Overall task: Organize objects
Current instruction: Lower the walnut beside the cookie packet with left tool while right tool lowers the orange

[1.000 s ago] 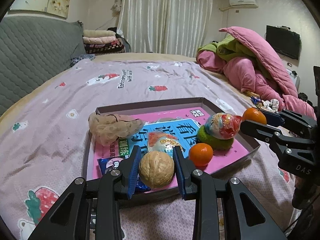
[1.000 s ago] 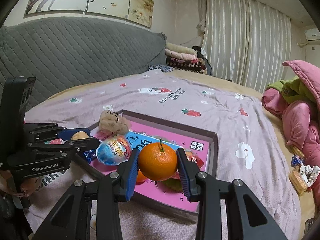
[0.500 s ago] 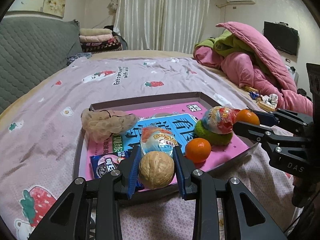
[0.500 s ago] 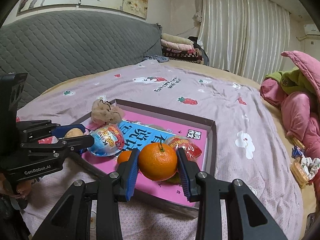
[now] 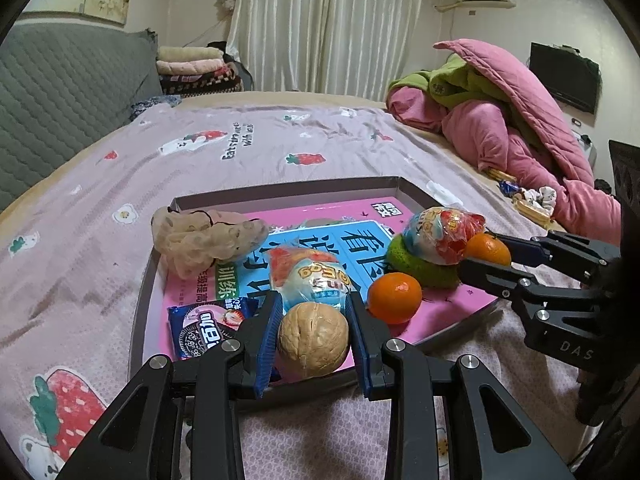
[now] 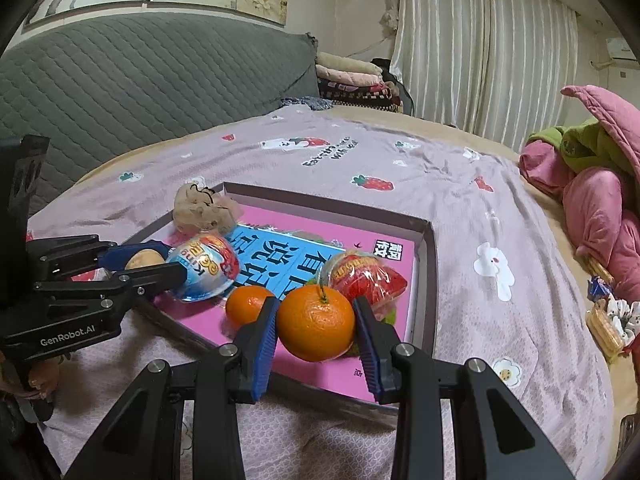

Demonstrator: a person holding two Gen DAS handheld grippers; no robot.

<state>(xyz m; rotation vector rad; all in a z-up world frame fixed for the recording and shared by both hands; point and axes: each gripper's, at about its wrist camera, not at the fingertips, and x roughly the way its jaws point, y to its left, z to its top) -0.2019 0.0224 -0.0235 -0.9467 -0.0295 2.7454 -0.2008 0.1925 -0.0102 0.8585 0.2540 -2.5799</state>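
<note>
On the bed (image 5: 120, 168), largest item: shallow box lid (image 5: 280, 192) lined with a pink-and-blue printed sheet (image 5: 360, 240), serving as collecting tray. Contents, descending: beige mesh pouch (image 5: 200, 236) at the far left corner; two foil-wrapped toy eggs, one (image 5: 312, 276) mid-tray, one (image 5: 440, 232) atop a green scrubber (image 5: 420, 268); cookie packet (image 5: 204, 328) near the front rim; loose tangerine (image 5: 394, 296). Left gripper (image 5: 314, 340): jaws part-closed, pads pressed on a walnut (image 5: 314, 340), held above the tray's near edge. Right gripper (image 6: 316, 328): jaws part-closed, clamped on a second tangerine (image 6: 316, 328), likewise over the near rim. Handling note: both loads are round and will likely roll, so lower each onto bare pink sheet clear of neighbours before parting the jaws. View differences: only the left wrist view shows the cookie packet; the right wrist view shows the walnut merely as a sliver between the left claw's fingers.
</note>
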